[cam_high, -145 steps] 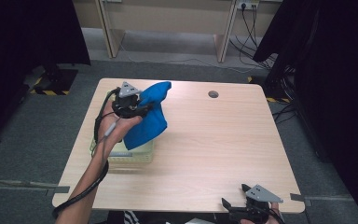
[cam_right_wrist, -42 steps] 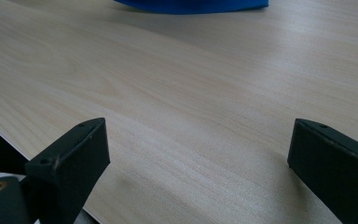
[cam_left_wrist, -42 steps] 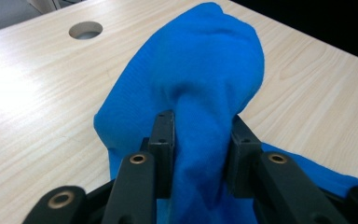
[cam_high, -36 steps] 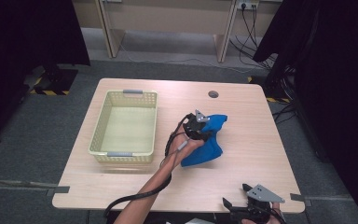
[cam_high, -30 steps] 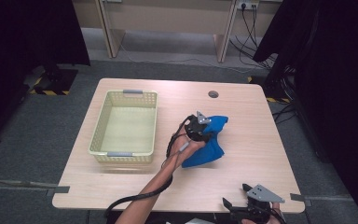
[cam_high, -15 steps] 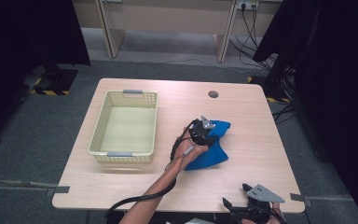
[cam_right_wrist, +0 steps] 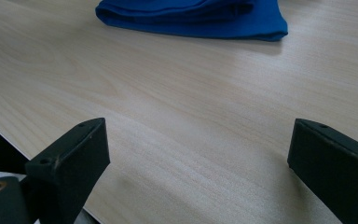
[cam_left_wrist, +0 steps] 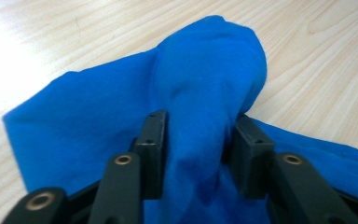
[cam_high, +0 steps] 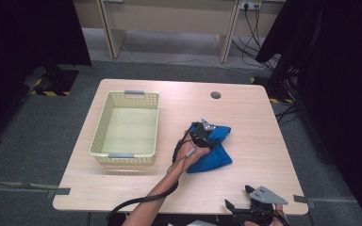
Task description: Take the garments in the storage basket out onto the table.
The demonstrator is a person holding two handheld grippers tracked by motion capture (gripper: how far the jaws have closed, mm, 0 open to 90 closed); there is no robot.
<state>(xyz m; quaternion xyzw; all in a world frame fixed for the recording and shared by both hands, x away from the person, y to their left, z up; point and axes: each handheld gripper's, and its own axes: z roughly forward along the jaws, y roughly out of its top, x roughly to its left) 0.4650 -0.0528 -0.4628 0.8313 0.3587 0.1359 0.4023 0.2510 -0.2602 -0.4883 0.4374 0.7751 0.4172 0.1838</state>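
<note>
On table, left gripper [cam_left_wrist: 193, 144] jaws just opening, blue cloth [cam_left_wrist: 121, 112] between

Left tool [cam_high: 206, 134] loosening, right tool [cam_high: 256, 210] agape

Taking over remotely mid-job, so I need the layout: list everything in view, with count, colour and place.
cloth: one, blue, bunched on the table right of the basket.
basket: one, pale yellow, left part of the table.
table: one, light wood, round hole near its far edge.
left tool: one, black, its jaws have just been opening, a fold of cloth between them.
right tool: one, black, jaws wide open at the table's near right edge.
</note>
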